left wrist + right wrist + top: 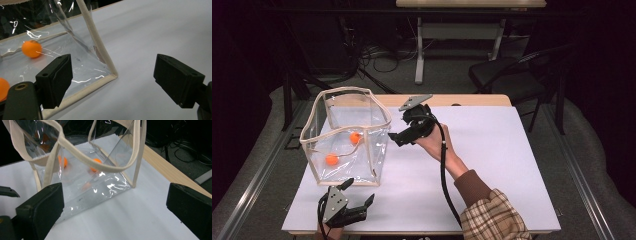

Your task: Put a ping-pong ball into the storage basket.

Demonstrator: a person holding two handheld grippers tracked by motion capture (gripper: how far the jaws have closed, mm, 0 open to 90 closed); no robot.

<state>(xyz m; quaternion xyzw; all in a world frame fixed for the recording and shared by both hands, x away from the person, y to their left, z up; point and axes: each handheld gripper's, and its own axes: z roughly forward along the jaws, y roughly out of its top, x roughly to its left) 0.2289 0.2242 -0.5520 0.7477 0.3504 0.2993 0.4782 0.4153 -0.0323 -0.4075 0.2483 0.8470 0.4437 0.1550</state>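
A clear plastic bag with cream trim stands open on the left of the white table. Two orange balls lie inside it. My left gripper sits low at the table's front edge, just in front of the bag's near corner, jaws open and empty. One ball shows through the bag wall past its left jaw. My right gripper hovers just right of the bag, pointing at its side wall, open with nothing held. The bag's balls show ahead of it.
A wooden table edge runs behind the white surface. A black chair and cables lie beyond on the floor. The right half of the white table is bare.
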